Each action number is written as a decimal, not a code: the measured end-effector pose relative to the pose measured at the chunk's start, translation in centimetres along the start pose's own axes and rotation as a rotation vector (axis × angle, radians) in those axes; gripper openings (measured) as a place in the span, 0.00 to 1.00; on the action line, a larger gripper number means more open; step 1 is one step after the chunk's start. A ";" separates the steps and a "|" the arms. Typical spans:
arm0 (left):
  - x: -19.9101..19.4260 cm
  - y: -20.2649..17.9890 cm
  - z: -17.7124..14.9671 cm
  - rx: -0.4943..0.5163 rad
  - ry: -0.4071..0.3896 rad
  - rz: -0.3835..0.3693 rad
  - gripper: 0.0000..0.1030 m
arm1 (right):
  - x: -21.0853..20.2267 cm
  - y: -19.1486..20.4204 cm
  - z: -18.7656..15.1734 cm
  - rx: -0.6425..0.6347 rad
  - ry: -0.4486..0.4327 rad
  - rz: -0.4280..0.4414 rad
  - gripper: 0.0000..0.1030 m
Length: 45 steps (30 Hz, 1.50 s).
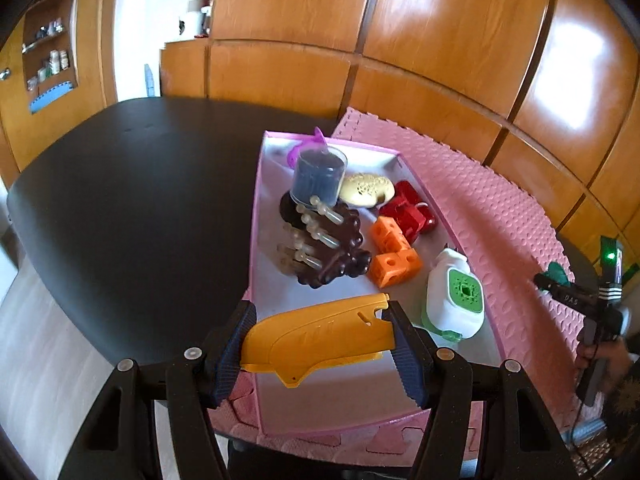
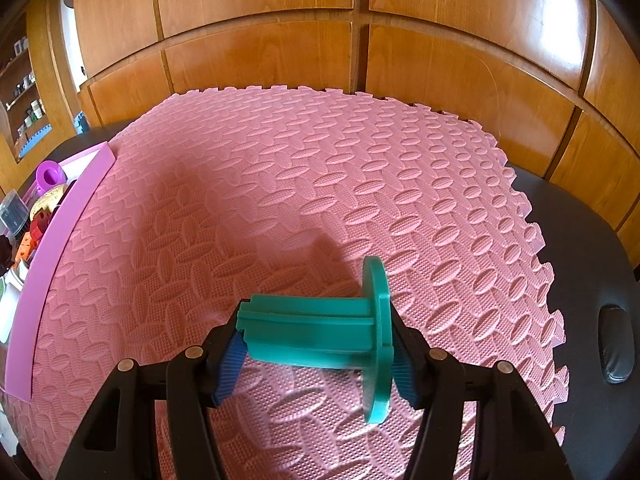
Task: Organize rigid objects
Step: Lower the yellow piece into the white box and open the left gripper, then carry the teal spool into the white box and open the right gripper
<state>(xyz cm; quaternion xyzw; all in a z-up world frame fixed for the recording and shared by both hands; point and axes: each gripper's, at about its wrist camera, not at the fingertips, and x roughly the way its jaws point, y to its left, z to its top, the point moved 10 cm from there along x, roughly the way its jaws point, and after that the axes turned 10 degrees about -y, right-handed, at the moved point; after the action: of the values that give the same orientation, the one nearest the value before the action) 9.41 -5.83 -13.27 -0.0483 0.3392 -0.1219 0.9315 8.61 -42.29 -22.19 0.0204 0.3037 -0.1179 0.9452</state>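
Note:
My left gripper is shut on a yellow plastic piece and holds it over the near end of the pink-rimmed box. The box holds a dark brown rack with tubes, a clear cup of dark stuff, orange cubes, a red toy, a beige piece and a white and green device. My right gripper is shut on a teal spool-shaped piece above the pink foam mat. It also shows in the left wrist view, far right.
The box stands at the mat's left edge; its rim shows at the left of the right wrist view. The mat lies on a black table. A wooden panel wall runs behind. A black oval thing lies on the table, right of the mat.

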 end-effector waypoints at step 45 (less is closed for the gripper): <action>-1.2 2.7 1.8 0.019 -0.082 0.152 0.73 | 0.0 0.0 -0.2 0.016 0.002 -0.057 0.58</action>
<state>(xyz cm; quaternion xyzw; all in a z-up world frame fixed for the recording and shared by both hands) 10.18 -2.90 -11.63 -0.0186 0.3021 -0.0521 0.9517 8.51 -42.22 -22.32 0.0195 0.3042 -0.1470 0.9410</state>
